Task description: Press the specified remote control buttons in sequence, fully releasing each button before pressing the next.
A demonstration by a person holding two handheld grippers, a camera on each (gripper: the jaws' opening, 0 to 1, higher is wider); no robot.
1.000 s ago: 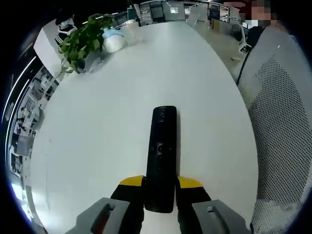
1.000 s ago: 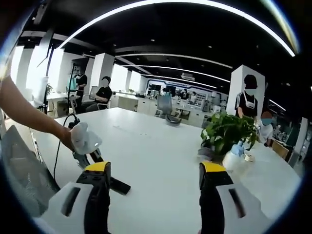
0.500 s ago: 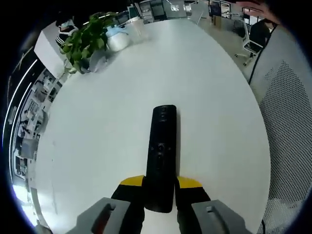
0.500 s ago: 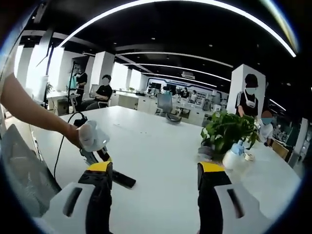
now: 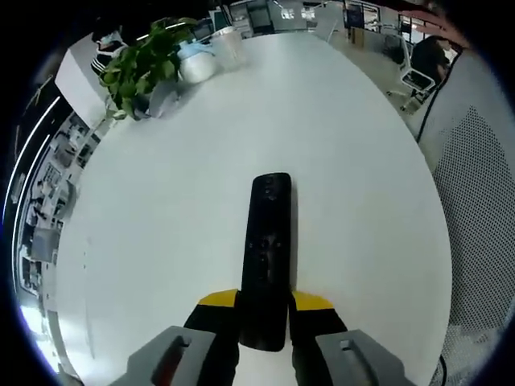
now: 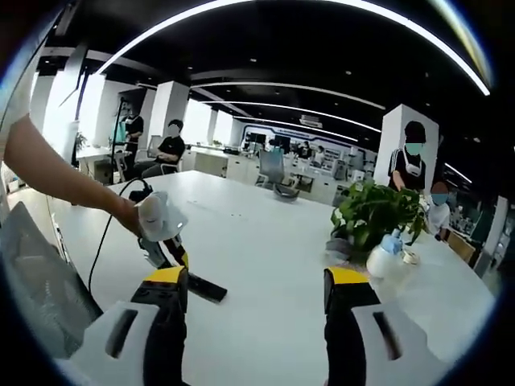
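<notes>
In the left gripper view, the left gripper (image 5: 265,310) sits at the bottom centre of the frame, its yellow-tipped jaws clamped on the near end of a black remote control (image 5: 266,257). The remote runs straight up the middle of the frame from between the jaws, above the white table (image 5: 161,225). Whether its far end rests on the table cannot be told.

At the upper left of that view a potted plant (image 5: 141,60) stands on the table, its green leaves spilling over the pot, and just to its right is a white container (image 5: 197,68); what that holds is too small to tell. A mesh chair (image 5: 483,201) fills the right edge.

In the right gripper view, the right gripper (image 6: 256,288) is at the bottom with its jaws spread wide and nothing between them. At lower left the remote (image 6: 203,283) shows as a dark bar in the other gripper. The plant (image 6: 372,217) is at centre right.
</notes>
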